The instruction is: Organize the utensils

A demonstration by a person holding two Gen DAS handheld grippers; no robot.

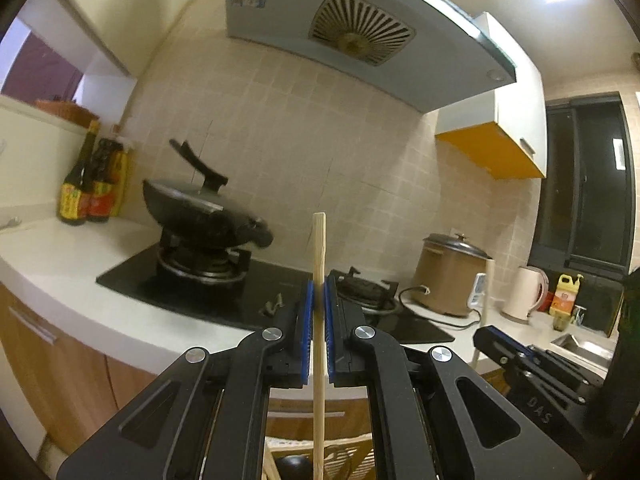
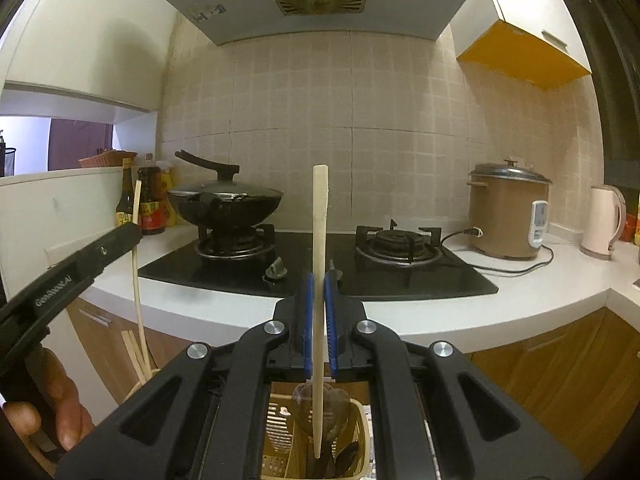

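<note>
My left gripper is shut on a wooden chopstick that stands upright between its blue pads, in front of the hob. In the right wrist view the left gripper comes in from the left with that chopstick. My right gripper is shut on a second pale chopstick, also upright. Its lower end hangs over a beige utensil basket that holds dark utensils. In the left wrist view the right gripper shows at lower right with its chopstick.
A lidded black wok sits on the left burner of the black hob. Sauce bottles stand at the left. A rice cooker, a kettle and a sink are at the right. A hand holds the left gripper.
</note>
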